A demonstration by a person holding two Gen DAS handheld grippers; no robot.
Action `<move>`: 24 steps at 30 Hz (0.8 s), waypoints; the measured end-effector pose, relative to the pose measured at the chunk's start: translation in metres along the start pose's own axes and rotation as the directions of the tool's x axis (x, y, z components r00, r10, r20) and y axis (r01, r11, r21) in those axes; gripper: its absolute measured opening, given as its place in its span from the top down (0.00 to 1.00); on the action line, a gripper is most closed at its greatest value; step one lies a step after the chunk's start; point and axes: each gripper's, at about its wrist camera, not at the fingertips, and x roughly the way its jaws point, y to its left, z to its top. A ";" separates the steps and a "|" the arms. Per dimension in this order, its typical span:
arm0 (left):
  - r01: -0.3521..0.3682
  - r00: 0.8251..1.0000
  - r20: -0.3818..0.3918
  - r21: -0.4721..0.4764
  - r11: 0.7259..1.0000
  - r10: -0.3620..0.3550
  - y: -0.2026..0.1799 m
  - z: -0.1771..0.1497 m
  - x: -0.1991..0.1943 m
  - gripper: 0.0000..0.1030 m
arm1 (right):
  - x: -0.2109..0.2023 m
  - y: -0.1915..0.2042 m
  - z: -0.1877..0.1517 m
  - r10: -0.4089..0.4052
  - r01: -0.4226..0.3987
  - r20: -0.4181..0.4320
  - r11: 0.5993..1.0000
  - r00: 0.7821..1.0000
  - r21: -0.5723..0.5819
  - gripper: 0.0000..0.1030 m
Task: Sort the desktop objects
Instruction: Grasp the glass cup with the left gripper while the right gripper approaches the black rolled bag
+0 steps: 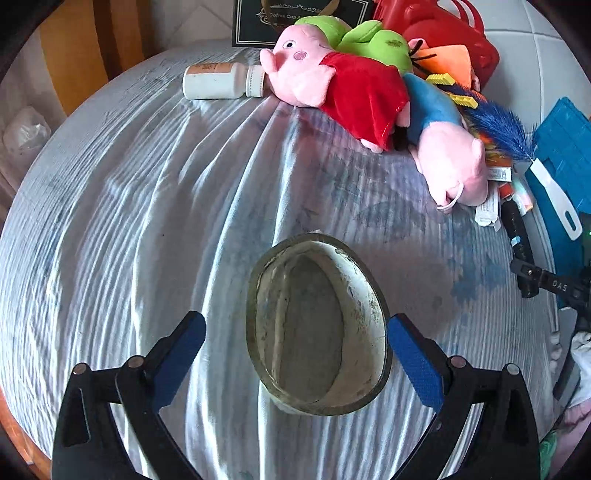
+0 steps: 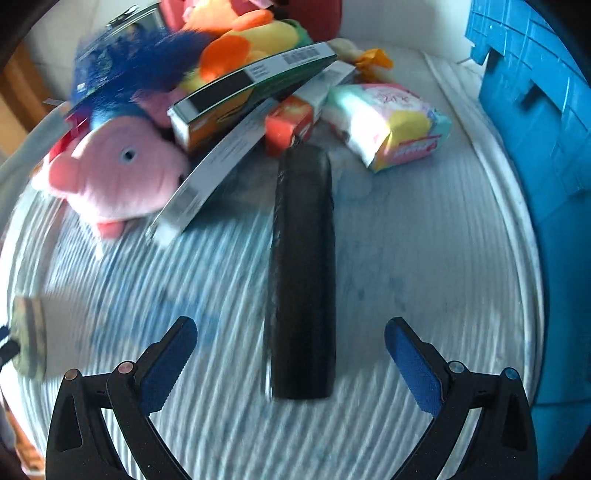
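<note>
A grubby white cup (image 1: 317, 325) lies on its side on the pale ribbed cloth (image 1: 147, 206), mouth toward the camera. My left gripper (image 1: 295, 319) is open around it; the right pad (image 1: 413, 354) is at the rim and the left pad (image 1: 181, 354) stands apart. In the right wrist view a long black case (image 2: 303, 273) lies lengthwise on the cloth. My right gripper (image 2: 291, 323) is open, its fingers on either side of the case's near end without touching. The cup (image 2: 29, 339) shows blurred at that view's left edge.
At the back lie a white pill bottle (image 1: 221, 81), two pink pig plushes (image 1: 332, 85) (image 1: 450, 158), a red bag (image 1: 443, 33) and a blue feathery toy (image 2: 129, 66). Boxes (image 2: 251, 88) and a pastel tissue pack (image 2: 391, 125) are behind the case. A blue crate (image 2: 546, 129) stands right.
</note>
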 end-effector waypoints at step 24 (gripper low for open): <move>-0.178 0.981 -0.064 0.088 0.980 0.184 -0.043 -0.019 0.016 0.32 | 0.010 0.002 0.032 -0.059 0.058 -0.032 0.998 0.998 -0.025 0.34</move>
